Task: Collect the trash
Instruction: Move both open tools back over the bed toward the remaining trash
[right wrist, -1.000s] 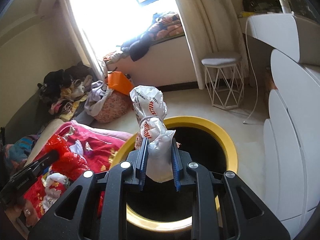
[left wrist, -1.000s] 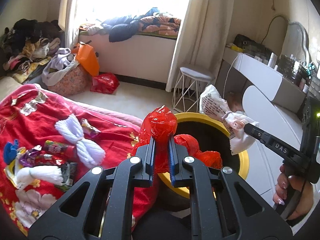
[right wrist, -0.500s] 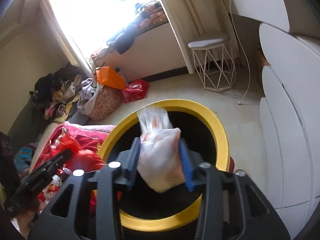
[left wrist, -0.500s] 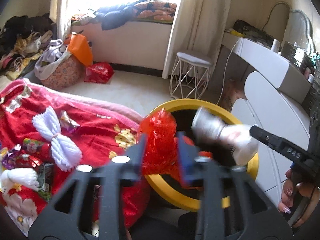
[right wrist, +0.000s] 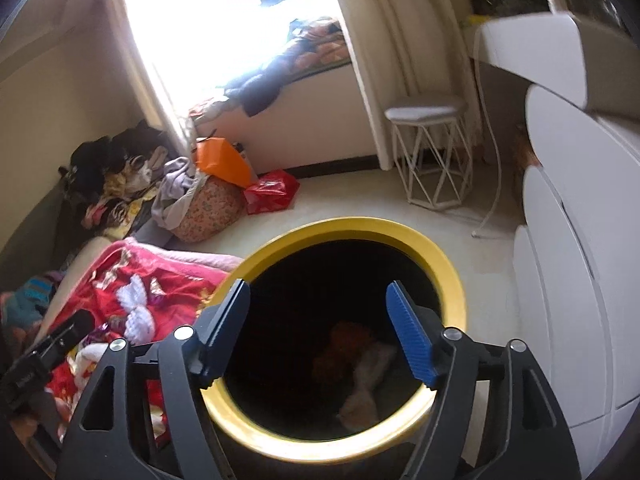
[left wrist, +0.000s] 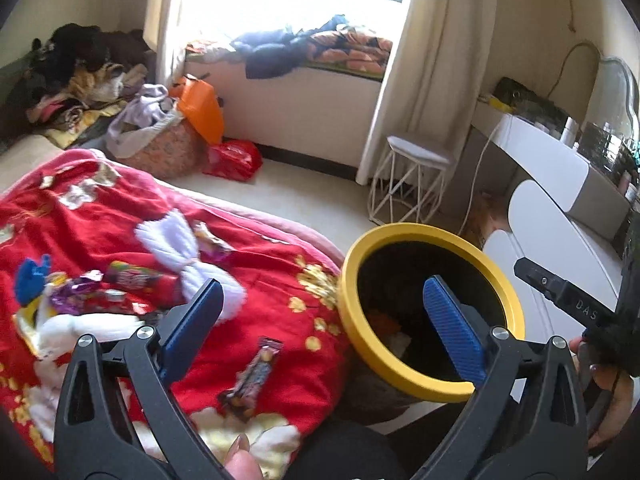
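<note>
Beside the bed [left wrist: 280, 280], the bin [right wrist: 448, 280] holds two bags [right wrist: 360, 364] while wrappers [left wrist: 254, 376] remain; both grippers, left [left wrist: 324, 320] and right [right wrist: 320, 336], have wide, empty jaws.

Black gripper [left wrist: 320, 320] frames, blue ribbed pads [left wrist: 452, 324], silver screws.

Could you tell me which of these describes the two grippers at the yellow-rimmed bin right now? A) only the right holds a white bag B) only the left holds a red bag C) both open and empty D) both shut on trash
C: the left gripper and right gripper both show spread, empty fingers, and bags lie inside the bin.
</note>
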Available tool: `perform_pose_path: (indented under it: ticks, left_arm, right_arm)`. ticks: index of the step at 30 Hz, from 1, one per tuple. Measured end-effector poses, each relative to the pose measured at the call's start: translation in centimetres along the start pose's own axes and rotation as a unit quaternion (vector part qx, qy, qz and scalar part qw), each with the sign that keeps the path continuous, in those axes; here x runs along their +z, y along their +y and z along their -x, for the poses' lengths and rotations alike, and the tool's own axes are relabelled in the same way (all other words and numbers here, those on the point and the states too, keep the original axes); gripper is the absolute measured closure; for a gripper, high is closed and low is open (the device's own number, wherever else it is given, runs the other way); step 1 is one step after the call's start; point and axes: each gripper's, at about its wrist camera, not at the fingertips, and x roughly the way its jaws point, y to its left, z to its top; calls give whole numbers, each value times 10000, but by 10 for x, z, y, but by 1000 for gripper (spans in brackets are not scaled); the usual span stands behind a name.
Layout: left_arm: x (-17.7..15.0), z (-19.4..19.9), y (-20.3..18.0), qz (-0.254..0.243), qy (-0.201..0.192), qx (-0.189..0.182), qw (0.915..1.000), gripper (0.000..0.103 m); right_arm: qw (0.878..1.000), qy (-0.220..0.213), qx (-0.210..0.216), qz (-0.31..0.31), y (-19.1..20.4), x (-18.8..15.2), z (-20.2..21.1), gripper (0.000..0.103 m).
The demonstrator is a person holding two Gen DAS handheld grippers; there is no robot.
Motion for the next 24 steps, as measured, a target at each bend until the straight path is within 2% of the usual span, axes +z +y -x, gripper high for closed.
perform_pose_path:
  ticks: [10, 24]
  left_arm:
    - [-3, 40, 36, 281, -375, 256, 9986, 11]
    - [0, 77, 84, 656, -803, 635, 9926, 11]
  right_arm:
    - [9969, -161, 417, 644, 61, -4, 18, 25]
    - [9872, -42, 958, 1273, 130, -20, 26, 22]
